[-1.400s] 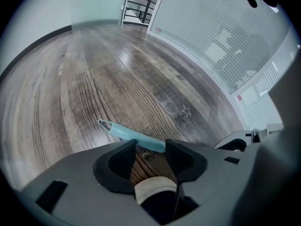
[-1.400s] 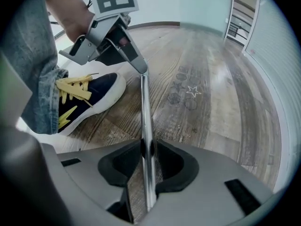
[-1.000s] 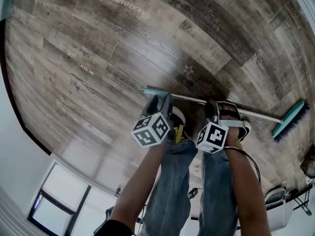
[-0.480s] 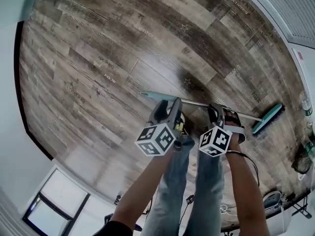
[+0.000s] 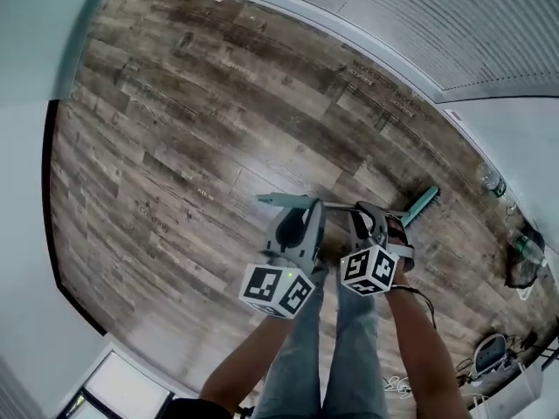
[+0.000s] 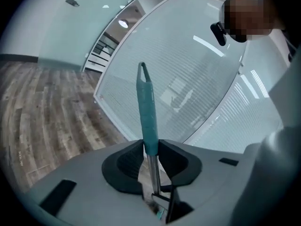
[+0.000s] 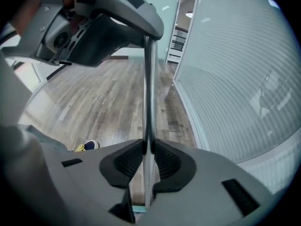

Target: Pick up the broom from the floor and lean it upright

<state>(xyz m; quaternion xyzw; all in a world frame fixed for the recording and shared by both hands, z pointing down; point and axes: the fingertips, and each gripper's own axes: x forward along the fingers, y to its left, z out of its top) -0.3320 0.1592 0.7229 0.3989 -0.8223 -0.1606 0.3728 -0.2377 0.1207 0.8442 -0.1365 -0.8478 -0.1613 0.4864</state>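
Note:
The broom hangs off the wooden floor, held by both grippers. Its teal grip end points left and its teal brush head lies to the right. My left gripper is closing its jaws, and the pads press on the teal grip, which stands up between them. My right gripper is shut on the bare metal shaft, pinched between its pads. The left gripper shows further up the shaft in the right gripper view.
A curved glass wall with blinds runs along the far side. Bottles, a dark bag and cables lie at the right. A white wall borders the left. The person's shoe is on the floor below.
Both grippers have risen with the broom, lifting it off the floor. The brush head has swung in closer, and the head view has tilted up to take in the glass wall.

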